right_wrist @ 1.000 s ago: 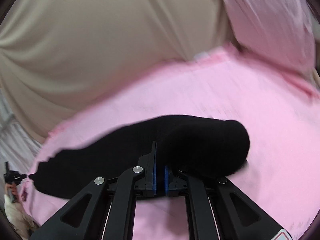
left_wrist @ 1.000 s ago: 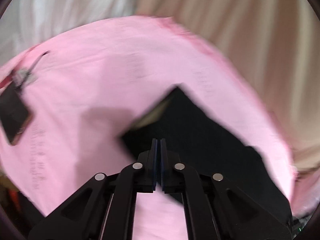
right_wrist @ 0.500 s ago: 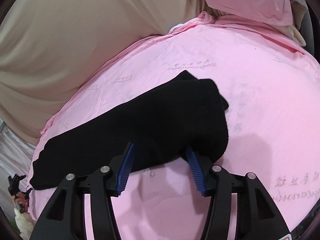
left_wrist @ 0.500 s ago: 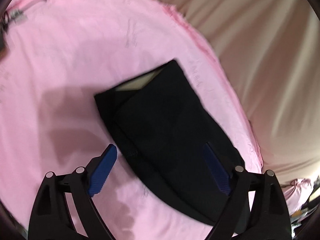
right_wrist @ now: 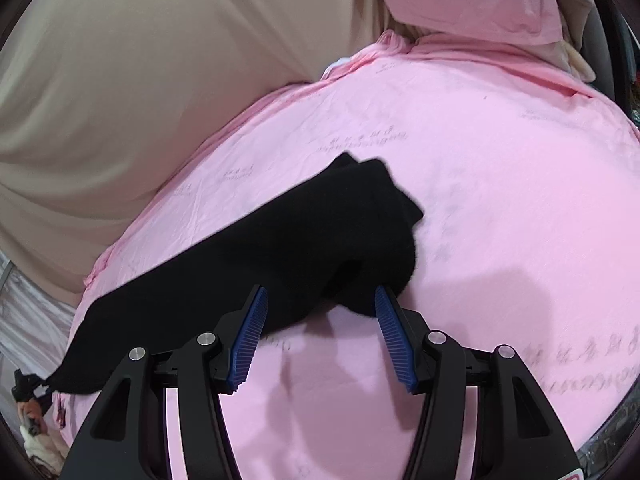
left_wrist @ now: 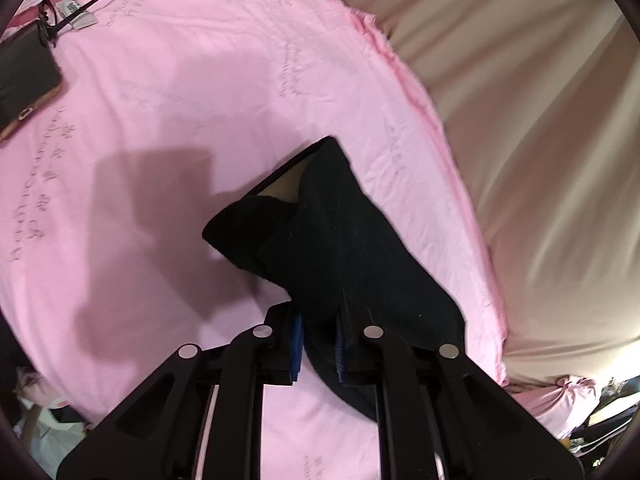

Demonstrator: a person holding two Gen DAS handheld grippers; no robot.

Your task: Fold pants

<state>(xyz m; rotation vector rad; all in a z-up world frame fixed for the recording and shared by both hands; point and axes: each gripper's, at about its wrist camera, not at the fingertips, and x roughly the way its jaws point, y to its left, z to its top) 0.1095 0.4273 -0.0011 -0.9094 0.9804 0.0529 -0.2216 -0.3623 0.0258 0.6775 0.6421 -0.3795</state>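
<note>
Left wrist view: the left gripper [left_wrist: 318, 336] has its jaws clenched on a fold of the black pants [left_wrist: 340, 248], the cloth pinched between the two blue pads [left_wrist: 297, 340] at the garment's near edge. The pants lie folded lengthwise on the pink sheet [left_wrist: 180, 92], running from the jaws toward the far side, where an opening at the far end shows a paler lining. The upper layer sits offset to the right of the lower one, whose rounded corner projects to the left. A beige cloth [left_wrist: 520, 120] borders the sheet on the right. At the far left of the sheet lie a dark phone [left_wrist: 24, 80] and, just beyond it, a pair of glasses [left_wrist: 76, 12] resting on a small label.

Right wrist view: the right gripper [right_wrist: 320, 336] has its jaws released, the ribbed blue pads [right_wrist: 394, 340] spread well apart. The pants [right_wrist: 280, 248] stretch as a long band from the near left to a bunched, thicker end just beyond the jaws; the right pad's tip is at or against this bunched end, the left pad's tip overlaps the band's near edge. Whether either pad presses the cloth cannot be told. The pink sheet [right_wrist: 500, 200] fills the right and near field; beige cloth [right_wrist: 140, 80] lies far left.
</note>
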